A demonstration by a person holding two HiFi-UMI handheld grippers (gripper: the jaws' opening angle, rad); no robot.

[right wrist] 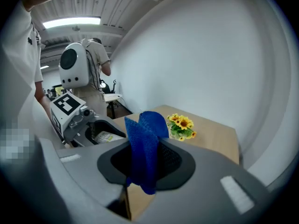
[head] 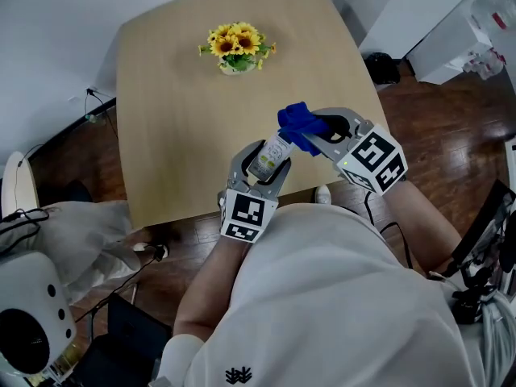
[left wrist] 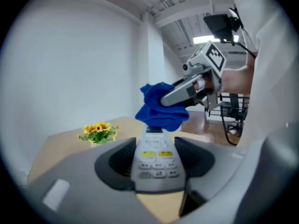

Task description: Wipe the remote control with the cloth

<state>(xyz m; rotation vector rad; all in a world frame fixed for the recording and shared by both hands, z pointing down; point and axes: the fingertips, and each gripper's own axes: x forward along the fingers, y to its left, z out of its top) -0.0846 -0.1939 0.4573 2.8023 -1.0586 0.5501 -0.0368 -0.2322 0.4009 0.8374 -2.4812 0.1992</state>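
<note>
My left gripper [head: 266, 161] is shut on a grey remote control [head: 269, 158] and holds it above the near edge of the wooden table [head: 177, 119]. In the left gripper view the remote control [left wrist: 155, 157] lies between the jaws with its yellow buttons facing up. A blue cloth [head: 297, 127] is clamped in my right gripper [head: 310, 133], which comes in from the right. The cloth [left wrist: 161, 108] rests on the far tip of the remote. In the right gripper view the cloth [right wrist: 145, 148] stands folded between the jaws, with the left gripper [right wrist: 96, 129] to its left.
A small pot of sunflowers [head: 236, 47] stands at the far middle of the table. Dark wood floor surrounds the table. A white machine [head: 28, 321] sits at the lower left. White furniture [head: 468, 31] is at the upper right. A person stands in the background of the right gripper view.
</note>
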